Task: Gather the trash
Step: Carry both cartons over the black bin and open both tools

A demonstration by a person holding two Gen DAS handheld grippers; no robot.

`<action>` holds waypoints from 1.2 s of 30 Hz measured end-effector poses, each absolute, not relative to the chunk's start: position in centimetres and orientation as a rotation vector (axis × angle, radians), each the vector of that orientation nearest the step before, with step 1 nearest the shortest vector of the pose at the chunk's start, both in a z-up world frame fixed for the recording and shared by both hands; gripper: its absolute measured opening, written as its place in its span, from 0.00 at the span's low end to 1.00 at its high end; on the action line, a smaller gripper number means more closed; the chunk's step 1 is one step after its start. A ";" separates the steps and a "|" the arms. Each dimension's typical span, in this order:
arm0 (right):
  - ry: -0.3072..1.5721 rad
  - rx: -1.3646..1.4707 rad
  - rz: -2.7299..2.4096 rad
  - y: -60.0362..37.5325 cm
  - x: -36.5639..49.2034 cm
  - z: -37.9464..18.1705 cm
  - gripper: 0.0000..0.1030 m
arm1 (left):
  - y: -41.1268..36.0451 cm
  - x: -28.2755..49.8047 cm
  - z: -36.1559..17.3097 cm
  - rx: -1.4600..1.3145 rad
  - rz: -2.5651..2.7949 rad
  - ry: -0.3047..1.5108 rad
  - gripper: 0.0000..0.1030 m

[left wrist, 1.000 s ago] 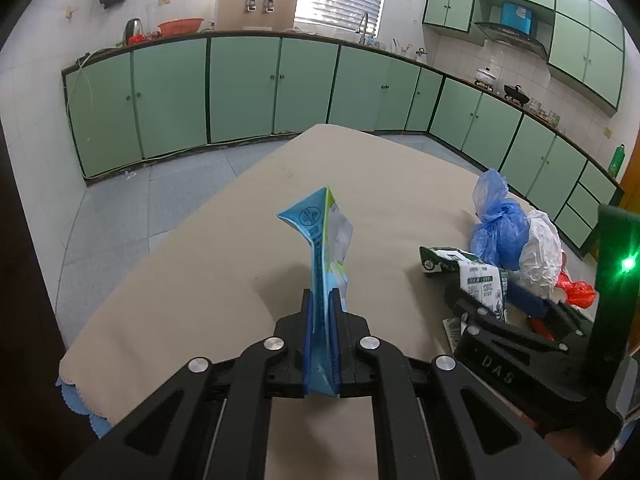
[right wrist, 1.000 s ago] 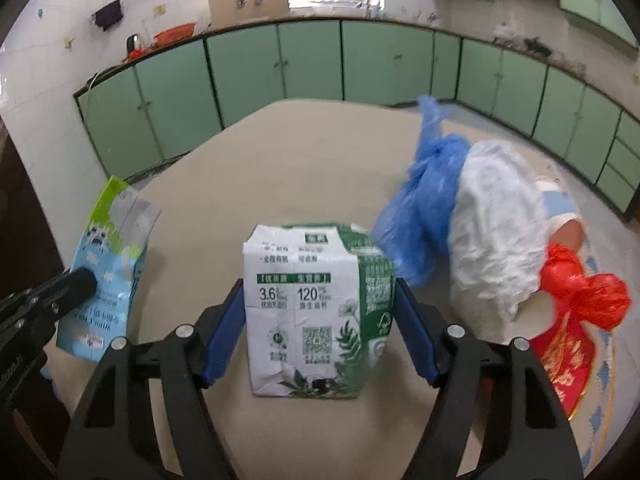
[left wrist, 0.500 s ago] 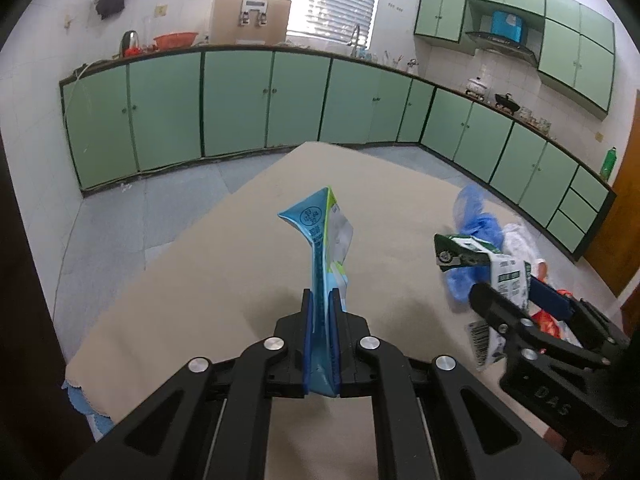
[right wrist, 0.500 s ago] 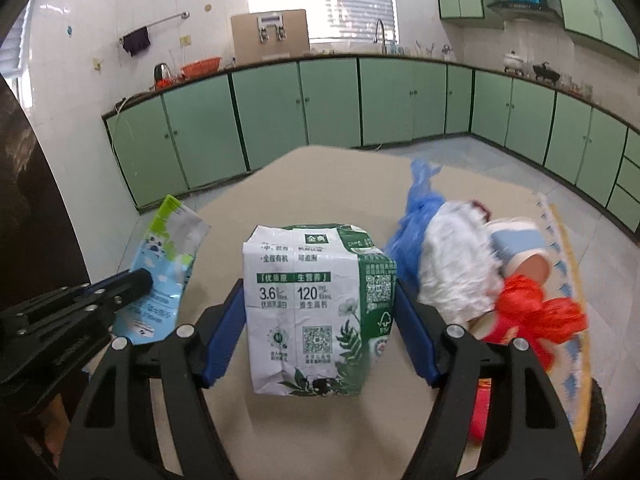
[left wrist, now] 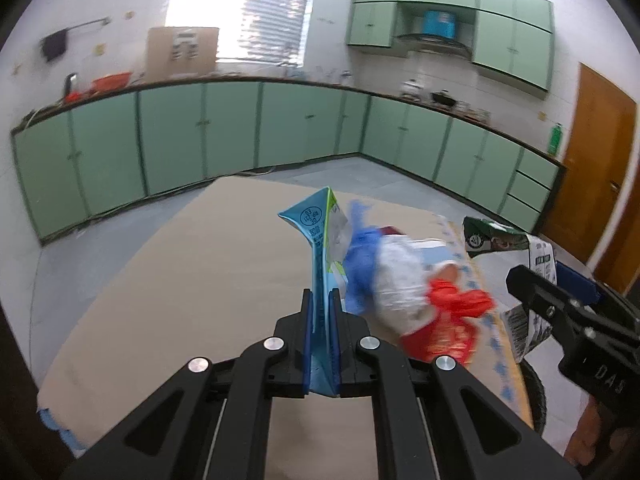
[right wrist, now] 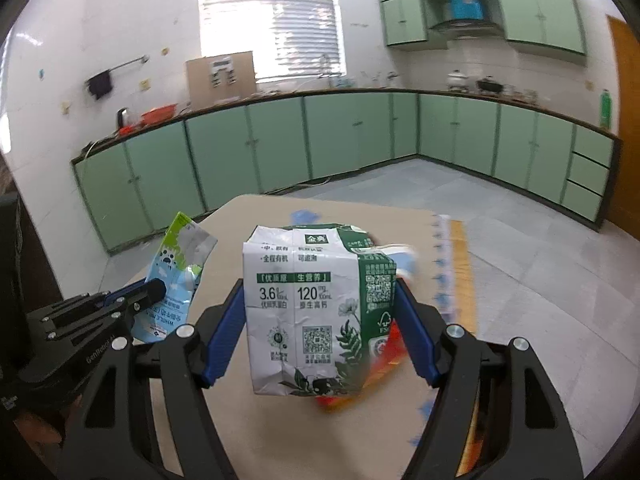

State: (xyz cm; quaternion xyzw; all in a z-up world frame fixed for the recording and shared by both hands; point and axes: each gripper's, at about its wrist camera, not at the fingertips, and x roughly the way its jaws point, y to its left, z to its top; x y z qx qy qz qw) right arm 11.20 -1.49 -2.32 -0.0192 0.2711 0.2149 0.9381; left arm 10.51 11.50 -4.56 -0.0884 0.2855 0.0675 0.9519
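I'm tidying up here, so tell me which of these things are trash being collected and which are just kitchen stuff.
Trash: blue milk pouch in left gripper; green-and-white milk carton in right gripper; tied bags on table.

Lying about: cardboard box, red basin.

Bright daylight glares through the blinded window (right wrist: pixel 271 24), fisheye edges curve darkly, and motion blur smears the bags (left wrist: pixel 404 288).

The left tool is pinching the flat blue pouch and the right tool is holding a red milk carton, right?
Almost. The left tool does pinch the flat blue pouch, but the milk carton in the right tool is green and white, not red, as the right wrist view shows.
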 end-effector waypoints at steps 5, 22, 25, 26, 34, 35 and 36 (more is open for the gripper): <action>0.530 -0.018 0.352 -6.2 11.1 -1.4 0.67 | 7.0 11.9 -3.8 -0.144 0.037 0.574 0.07; 0.535 0.044 0.036 -21.4 10.0 -3.2 0.67 | -7.2 15.8 -3.7 -0.074 -0.280 0.596 0.07; 0.537 0.044 -0.015 -23.4 9.6 -3.9 0.67 | -9.2 16.1 -3.8 -0.063 -0.320 0.596 0.07; 0.539 0.046 -0.028 -23.9 9.5 -4.1 0.67 | -9.8 16.2 -3.9 -0.061 -0.333 0.596 0.07; 0.573 0.058 -0.107 -27.2 9.4 -6.9 0.67 | -15.4 17.4 -5.1 -0.036 -0.410 0.616 0.07; 0.579 0.064 -0.113 -27.6 9.5 -7.4 0.67 | -16.1 17.6 -5.5 -0.032 -0.416 0.622 0.07; 0.585 0.069 -0.118 -27.9 9.7 -7.7 0.67 | -16.6 17.8 -5.8 -0.030 -0.420 0.627 0.07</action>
